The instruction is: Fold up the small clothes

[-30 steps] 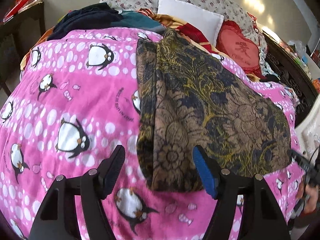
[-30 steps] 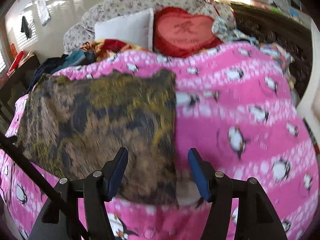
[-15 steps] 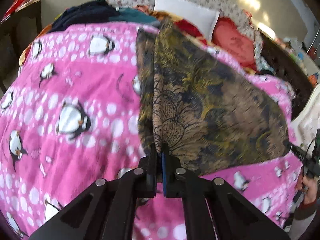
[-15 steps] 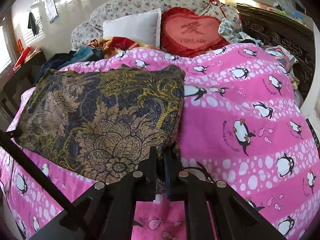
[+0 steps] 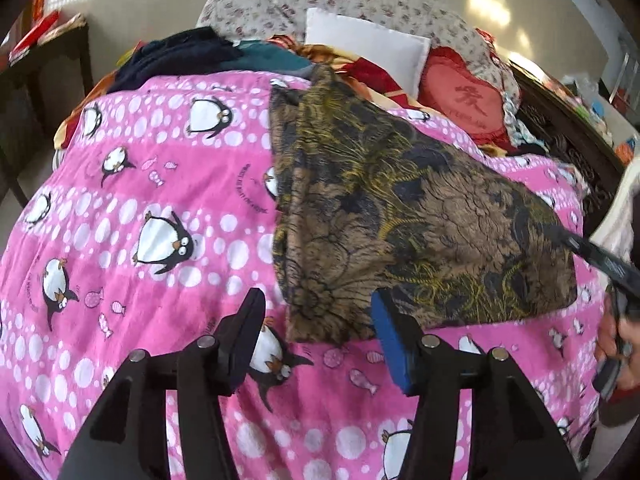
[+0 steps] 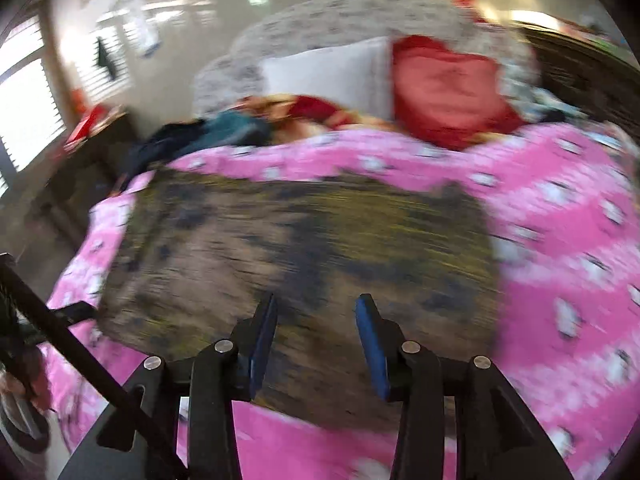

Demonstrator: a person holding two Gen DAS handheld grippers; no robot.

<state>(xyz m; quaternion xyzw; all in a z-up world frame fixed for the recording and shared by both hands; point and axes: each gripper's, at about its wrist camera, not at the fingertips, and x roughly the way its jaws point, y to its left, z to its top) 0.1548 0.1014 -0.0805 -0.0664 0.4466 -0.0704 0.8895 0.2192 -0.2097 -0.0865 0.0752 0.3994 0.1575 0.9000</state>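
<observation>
While the left tool gapes wide over the blanket, holding nothing, the folded cloth lies flat just beyond its tips. Further right, the right tool hovers over that cloth's near edge, also spread and empty.

A home bedroom. A pink penguin blanket covers a bed, with a white pillow, a red heart cushion and a flowered quilt heaped at 12 o'clock. A pile of dark clothes lies at 11 o'clock. A carved dark wooden bed frame runs at 2 o'clock; a window with blinds lights the wall at 9 o'clock.
</observation>
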